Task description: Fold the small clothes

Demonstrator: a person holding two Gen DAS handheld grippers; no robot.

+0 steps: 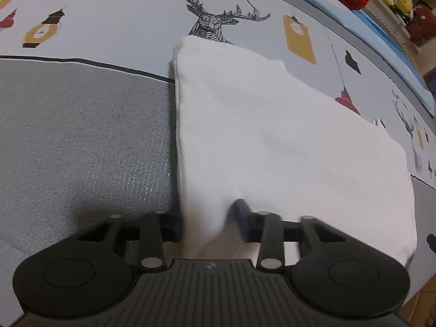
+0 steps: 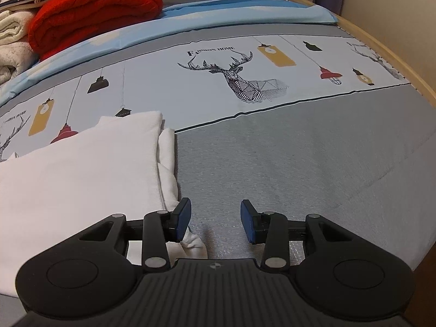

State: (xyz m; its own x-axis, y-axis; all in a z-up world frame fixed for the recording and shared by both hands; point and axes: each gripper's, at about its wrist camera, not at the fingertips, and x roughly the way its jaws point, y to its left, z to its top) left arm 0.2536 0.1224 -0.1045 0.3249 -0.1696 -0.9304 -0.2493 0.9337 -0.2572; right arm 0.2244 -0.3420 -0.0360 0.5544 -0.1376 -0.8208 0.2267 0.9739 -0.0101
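Left wrist view: a white garment (image 1: 272,141) lies folded on the bed (image 1: 81,136), a plain, soft, slightly fuzzy cloth with no print. Its left edge runs straight from near to far, and at the far end a second layer peeks out beneath the top one. Its near corner rises in a bunched fold between the blue pads of the left gripper (image 1: 208,222), whose jaws stand a little apart with the cloth pinched up between them; whether they press it firmly I cannot tell.

In the right wrist view the garment (image 2: 81,177) sits at the near left, its stacked layers showing along the right edge. The right gripper (image 2: 215,223) hovers just beside that edge, jaws apart and holding nothing. A red blanket (image 2: 92,8) lies folded at the far left.
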